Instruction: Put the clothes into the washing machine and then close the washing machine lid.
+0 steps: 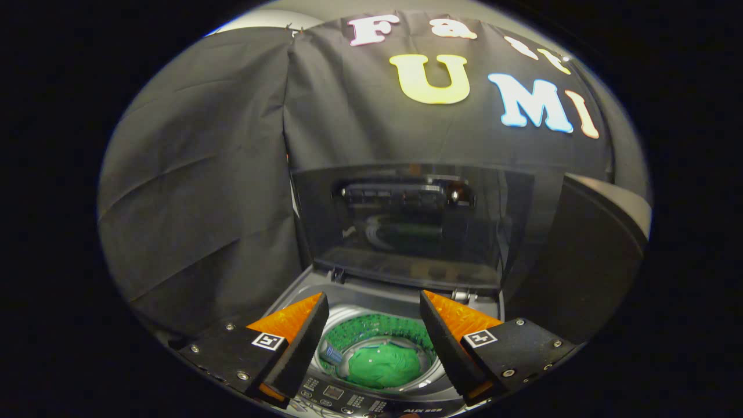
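The gripper (pixel 371 325) hovers above the washing machine (pixel 348 290), fingers spread wide and holding nothing. Between them, down in the drum (pixel 377 331), lie the green clothes (pixel 383 366). The lid (pixel 406 220) (dark, glassy) stands raised at the far side.
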The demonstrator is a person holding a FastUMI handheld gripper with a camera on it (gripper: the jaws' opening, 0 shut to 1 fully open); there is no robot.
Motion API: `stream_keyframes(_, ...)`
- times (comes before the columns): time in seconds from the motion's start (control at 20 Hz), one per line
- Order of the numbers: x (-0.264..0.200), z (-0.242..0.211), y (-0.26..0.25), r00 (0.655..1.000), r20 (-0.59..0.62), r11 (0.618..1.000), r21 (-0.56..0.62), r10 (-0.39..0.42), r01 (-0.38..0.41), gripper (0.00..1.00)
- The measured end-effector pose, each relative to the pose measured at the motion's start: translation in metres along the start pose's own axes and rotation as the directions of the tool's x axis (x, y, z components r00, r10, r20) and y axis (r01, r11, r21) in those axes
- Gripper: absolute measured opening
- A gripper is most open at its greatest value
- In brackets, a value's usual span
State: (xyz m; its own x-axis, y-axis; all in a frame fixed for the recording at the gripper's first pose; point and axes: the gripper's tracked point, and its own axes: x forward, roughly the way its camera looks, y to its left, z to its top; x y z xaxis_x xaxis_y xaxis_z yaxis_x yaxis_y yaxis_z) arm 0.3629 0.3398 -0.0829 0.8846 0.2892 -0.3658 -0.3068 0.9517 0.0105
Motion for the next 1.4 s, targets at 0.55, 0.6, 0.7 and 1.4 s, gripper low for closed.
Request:
stream_keyframes(0.55, 0.01, 0.113, -0.008, 0.962, 0.269, 0.997, -0.032, -0.054, 0.065, 0.96)
stream_keyframes(0.6, 0.015, 0.12, -0.012, 0.96, 0.273, 0.997, -0.021, -0.066, 0.075, 0.96)
stream_keyframes(0.7, 0.023, 0.139, -0.018, 0.952, 0.292, 0.996, 0.006, -0.09, 0.092, 0.96)
stream_keyframes(1.4, 0.106, 0.196, -0.047, 0.958, 0.204, 0.98, 0.052, -0.2, 0.193, 0.96)
